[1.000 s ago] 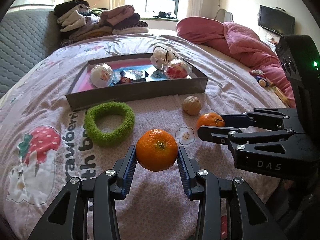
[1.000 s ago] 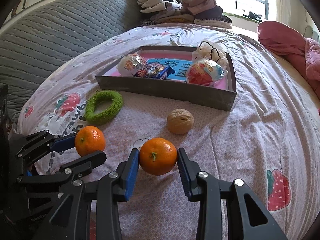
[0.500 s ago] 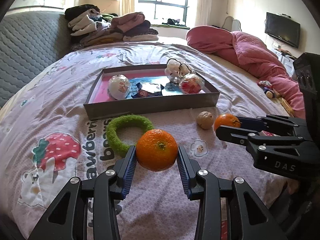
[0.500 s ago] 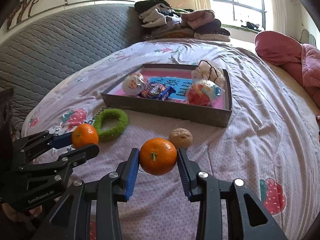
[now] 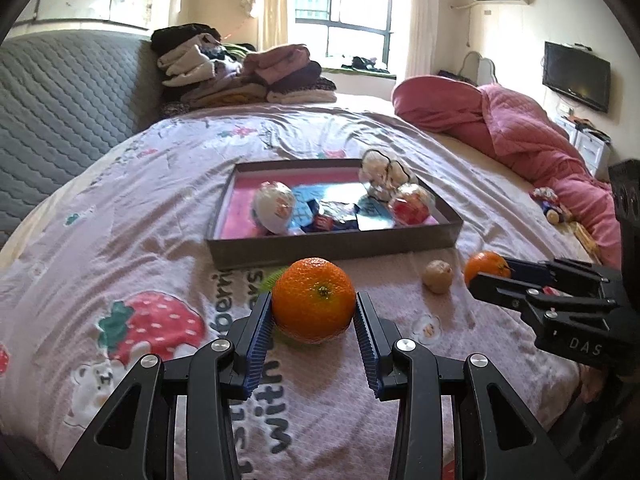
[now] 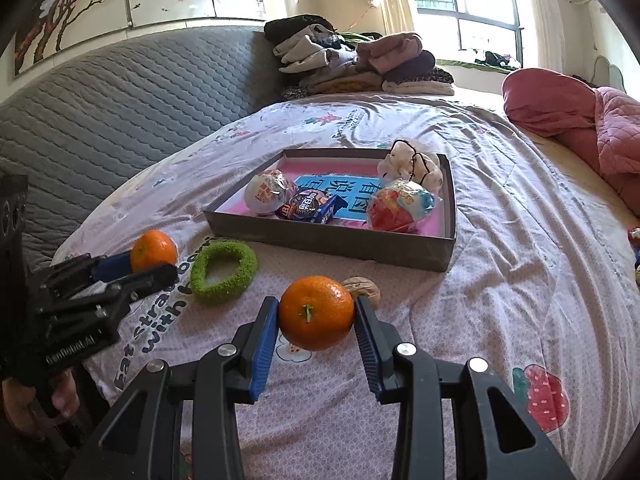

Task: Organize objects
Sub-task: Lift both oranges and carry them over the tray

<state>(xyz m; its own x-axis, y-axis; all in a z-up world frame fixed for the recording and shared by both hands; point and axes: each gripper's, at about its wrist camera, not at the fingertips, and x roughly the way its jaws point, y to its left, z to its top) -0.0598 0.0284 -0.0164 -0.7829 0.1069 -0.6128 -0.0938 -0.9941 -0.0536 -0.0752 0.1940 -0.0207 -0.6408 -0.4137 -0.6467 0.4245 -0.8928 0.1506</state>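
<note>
My left gripper (image 5: 314,322) is shut on an orange tangerine (image 5: 314,300) and holds it above the bedsheet, short of the grey tray (image 5: 332,249). My right gripper (image 6: 316,326) is shut on a second tangerine (image 6: 316,312), also raised in front of the tray (image 6: 328,236). Each gripper shows in the other's view: the right one (image 5: 490,274) at the right, the left one (image 6: 160,260) at the left. A walnut (image 5: 438,276) and a green fuzzy ring (image 6: 223,270) lie on the sheet before the tray. The tray holds wrapped snacks and toy eggs.
The bed has a pink strawberry-print sheet (image 5: 140,240). Folded clothes (image 5: 240,72) are stacked at the far end. A pink quilt (image 5: 520,132) lies at the right. A grey padded headboard (image 6: 120,112) runs along the left.
Both grippers have risen and pulled back with their tangerines. The tray and the items on the sheet look smaller and farther. The green ring is now mostly hidden behind the left tangerine.
</note>
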